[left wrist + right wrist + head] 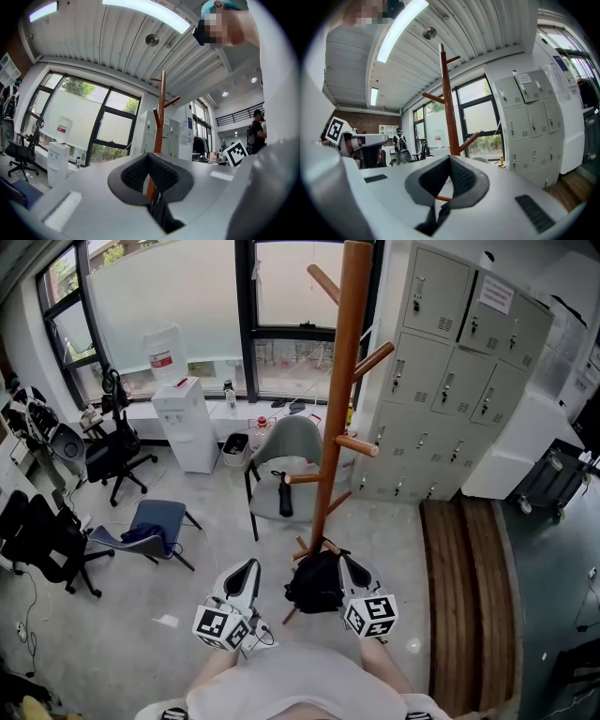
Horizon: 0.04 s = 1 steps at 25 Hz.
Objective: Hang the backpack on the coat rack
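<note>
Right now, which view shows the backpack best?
Head view. The whole black backpack shows from above, at the foot of the rack. The left and right gripper views each show only a dark scrap of it low at their closed jaws, with no outline or straps to read.

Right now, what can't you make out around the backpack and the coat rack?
- Coat rack feet: head view, partly behind the backpack; both gripper views, blocked by the jaws.
- Backpack's handle: head view, too dark and small; right edge behind the right gripper.
- Locker notice: head view, print too small.
</note>
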Motion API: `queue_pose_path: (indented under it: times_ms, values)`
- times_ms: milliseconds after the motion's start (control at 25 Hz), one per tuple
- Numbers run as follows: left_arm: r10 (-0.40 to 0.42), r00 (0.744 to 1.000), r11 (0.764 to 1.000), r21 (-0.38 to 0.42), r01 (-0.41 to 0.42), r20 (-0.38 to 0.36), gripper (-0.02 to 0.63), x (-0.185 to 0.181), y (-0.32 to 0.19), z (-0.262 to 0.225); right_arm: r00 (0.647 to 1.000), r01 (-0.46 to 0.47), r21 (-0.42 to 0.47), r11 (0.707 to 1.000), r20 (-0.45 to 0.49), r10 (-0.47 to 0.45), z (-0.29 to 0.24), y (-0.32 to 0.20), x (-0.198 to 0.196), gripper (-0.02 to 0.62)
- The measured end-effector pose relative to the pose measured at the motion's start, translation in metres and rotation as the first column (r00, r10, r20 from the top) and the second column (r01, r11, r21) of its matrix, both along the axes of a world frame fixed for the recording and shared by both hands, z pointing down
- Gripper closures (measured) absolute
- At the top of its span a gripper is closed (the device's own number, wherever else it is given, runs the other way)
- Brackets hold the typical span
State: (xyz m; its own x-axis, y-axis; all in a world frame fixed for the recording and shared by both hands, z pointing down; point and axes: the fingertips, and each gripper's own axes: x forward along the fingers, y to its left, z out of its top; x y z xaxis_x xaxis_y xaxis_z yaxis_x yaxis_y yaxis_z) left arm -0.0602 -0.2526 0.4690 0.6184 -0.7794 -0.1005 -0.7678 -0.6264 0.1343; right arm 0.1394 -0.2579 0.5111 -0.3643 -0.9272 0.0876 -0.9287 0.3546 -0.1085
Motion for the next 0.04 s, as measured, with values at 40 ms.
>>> queue_pose_path:
  times_ms: [40]
  values:
    - [-0.001, 1.000, 1.000, -0.002, 0.001, -0.001, 0.595, -0.0006, -0.0001, 0.0001, 1.000, 0.001, -0.001, 1.000, -0.001, -0.001, 0.0004, 0.0001, -0.0005, 0.588]
